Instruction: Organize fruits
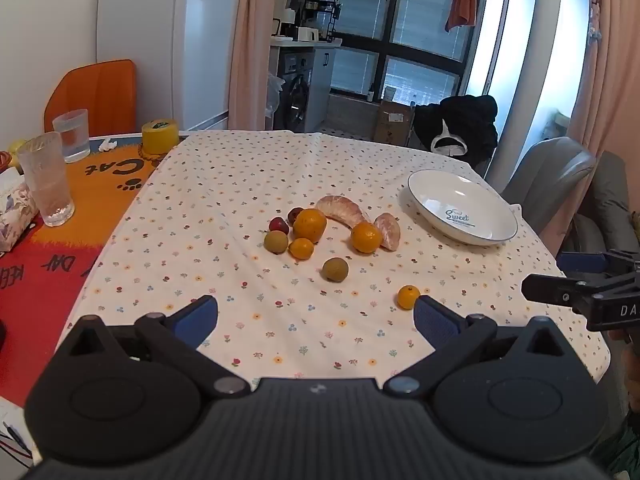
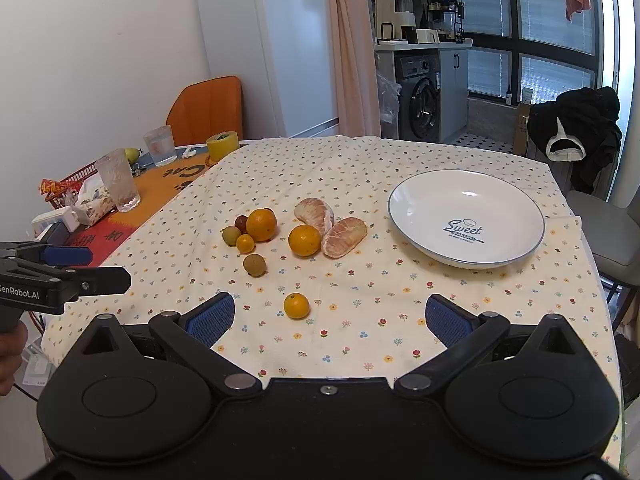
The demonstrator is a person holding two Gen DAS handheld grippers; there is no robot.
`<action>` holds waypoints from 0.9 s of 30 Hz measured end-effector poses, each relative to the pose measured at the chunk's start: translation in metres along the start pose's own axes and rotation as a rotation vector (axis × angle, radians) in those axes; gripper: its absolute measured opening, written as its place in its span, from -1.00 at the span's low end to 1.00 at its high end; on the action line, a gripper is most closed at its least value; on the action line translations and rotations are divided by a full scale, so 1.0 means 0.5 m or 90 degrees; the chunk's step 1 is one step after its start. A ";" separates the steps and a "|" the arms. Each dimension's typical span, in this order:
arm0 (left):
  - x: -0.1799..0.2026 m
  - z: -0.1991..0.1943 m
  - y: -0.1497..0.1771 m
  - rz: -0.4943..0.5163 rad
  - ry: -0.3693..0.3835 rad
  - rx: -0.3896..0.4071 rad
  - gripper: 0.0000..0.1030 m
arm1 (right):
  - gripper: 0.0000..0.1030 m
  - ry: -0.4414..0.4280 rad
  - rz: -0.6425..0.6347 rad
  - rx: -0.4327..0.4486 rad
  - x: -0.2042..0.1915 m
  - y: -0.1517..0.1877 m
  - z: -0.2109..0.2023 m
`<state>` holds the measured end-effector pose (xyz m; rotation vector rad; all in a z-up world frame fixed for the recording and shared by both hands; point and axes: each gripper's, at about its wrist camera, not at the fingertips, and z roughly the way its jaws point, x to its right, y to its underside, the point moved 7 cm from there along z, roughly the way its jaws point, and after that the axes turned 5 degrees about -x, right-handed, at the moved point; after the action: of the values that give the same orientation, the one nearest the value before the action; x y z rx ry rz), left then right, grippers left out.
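Nothing sorted yet: plate [image 2: 404, 216] empty, all fruit [image 2: 304, 240] loose on the surface [image 2: 360, 160]. My left hand-held gripper [image 1: 316, 316] and right hand-held gripper [image 2: 330, 316] both spread, empty.

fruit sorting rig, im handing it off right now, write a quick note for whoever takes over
Left tool: open, empty, above the near edge of the tablecloth.
Right tool: open, empty, the lone small orange just ahead between its fingers.
Plate: empty, far right on the cloth.
Fruit, all loose on the cloth: two big oranges, two peeled pomelo pieces, another small orange, two greenish round fruits, two dark red ones.
Done: nothing moved to the plate.
Left: everything.
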<state>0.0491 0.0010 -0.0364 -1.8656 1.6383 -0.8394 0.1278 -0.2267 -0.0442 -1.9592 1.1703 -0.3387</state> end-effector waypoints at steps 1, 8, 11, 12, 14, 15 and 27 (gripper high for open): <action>0.000 -0.001 0.000 0.000 0.000 0.000 1.00 | 1.00 0.000 -0.001 0.000 -0.001 0.000 0.000; 0.007 -0.007 -0.004 0.005 0.006 0.002 1.00 | 1.00 -0.001 -0.003 0.000 -0.001 0.000 -0.001; 0.007 -0.007 -0.004 0.008 0.004 0.003 1.00 | 1.00 -0.002 -0.003 0.001 -0.001 0.000 -0.002; 0.007 -0.007 -0.004 0.007 0.005 0.002 1.00 | 1.00 -0.002 -0.004 0.002 -0.002 0.000 -0.003; 0.009 -0.006 -0.002 0.010 0.006 -0.001 1.00 | 1.00 -0.002 -0.006 0.002 -0.002 0.000 -0.004; 0.010 -0.006 -0.001 0.012 0.005 -0.002 1.00 | 1.00 -0.001 -0.008 0.002 -0.004 0.001 -0.006; 0.016 -0.008 0.001 0.013 0.004 0.003 1.00 | 1.00 0.001 -0.016 -0.001 -0.011 0.000 -0.010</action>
<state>0.0466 -0.0069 -0.0333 -1.8420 1.6550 -0.8413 0.1219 -0.2246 -0.0398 -1.9766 1.1486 -0.3514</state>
